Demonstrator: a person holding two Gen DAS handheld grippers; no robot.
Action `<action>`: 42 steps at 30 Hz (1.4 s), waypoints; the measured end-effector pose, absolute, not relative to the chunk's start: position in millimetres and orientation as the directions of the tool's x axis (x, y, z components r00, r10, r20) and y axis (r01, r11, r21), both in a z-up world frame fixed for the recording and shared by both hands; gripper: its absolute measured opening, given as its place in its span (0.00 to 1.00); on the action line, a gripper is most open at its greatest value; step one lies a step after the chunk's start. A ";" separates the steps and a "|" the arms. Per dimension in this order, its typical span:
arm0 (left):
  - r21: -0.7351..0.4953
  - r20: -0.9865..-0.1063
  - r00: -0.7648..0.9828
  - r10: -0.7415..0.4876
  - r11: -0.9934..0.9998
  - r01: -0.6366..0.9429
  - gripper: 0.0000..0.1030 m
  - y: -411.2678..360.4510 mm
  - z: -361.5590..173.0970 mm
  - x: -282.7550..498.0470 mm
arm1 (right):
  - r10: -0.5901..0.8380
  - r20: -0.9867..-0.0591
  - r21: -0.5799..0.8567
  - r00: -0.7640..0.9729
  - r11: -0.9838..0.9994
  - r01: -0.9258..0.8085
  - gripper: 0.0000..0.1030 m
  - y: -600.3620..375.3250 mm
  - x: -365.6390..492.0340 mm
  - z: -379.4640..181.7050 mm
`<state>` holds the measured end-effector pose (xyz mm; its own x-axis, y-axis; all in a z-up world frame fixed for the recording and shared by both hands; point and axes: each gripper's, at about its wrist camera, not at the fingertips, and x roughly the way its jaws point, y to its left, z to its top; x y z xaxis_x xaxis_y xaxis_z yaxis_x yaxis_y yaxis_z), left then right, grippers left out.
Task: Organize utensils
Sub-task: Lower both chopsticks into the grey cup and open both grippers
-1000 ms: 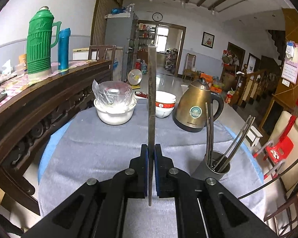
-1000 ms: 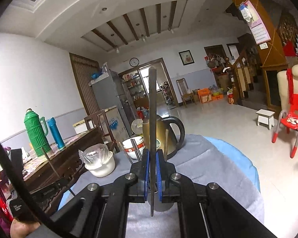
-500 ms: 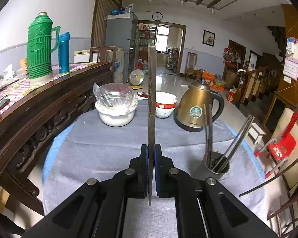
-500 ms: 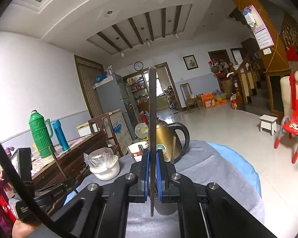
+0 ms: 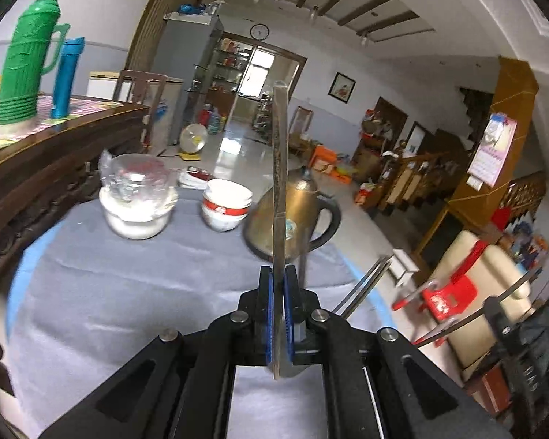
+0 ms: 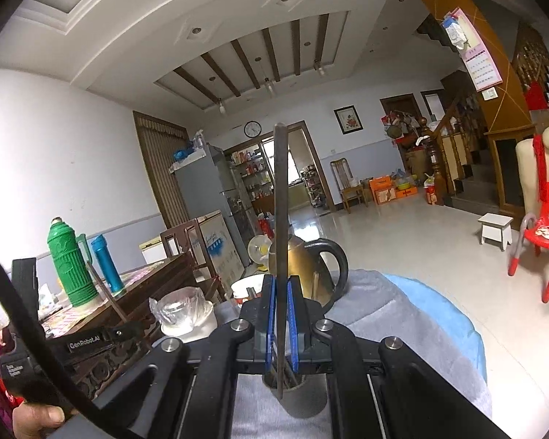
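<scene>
My left gripper is shut on a metal chopstick that stands upright between its blue pads. My right gripper is shut on another metal chopstick, also upright. Its lower end hangs over the grey utensil holder right under the jaws. In the left wrist view the holder is hidden behind the gripper; only the tips of several chopsticks lean out to the right. The left gripper also shows at the left of the right wrist view.
On the grey tablecloth stand a brass kettle, stacked red-and-white bowls and a white bowl with a plastic bag. A wooden sideboard with a green thermos is at left. A red chair is at right.
The left gripper has swung right and nearer the kettle; the holder has slipped behind its fingers. The right gripper has tilted up a little over the holder. Both still hold their chopsticks.
</scene>
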<state>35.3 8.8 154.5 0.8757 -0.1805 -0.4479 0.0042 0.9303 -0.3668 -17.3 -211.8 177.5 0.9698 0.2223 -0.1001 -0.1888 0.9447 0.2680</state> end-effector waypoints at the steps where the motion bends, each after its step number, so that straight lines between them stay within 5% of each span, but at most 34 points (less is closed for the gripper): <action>1: -0.375 -0.443 0.877 -0.185 0.927 0.006 0.06 7.6 156.5 40.2 | 0.224 -0.098 0.268 0.970 0.944 -0.191 0.07 -212.0 -12.3 178.8; 18: -0.363 -0.497 0.829 -0.254 0.929 0.067 0.06 -35.5 126.1 117.5 | 0.235 -0.216 0.219 0.948 0.958 -0.187 0.07 -196.9 64.1 144.5; 42: -0.291 -0.613 0.751 -0.244 0.954 0.072 0.05 -48.5 72.9 116.1 | 0.225 -0.376 0.148 0.899 0.972 -0.181 0.07 -174.3 80.6 86.6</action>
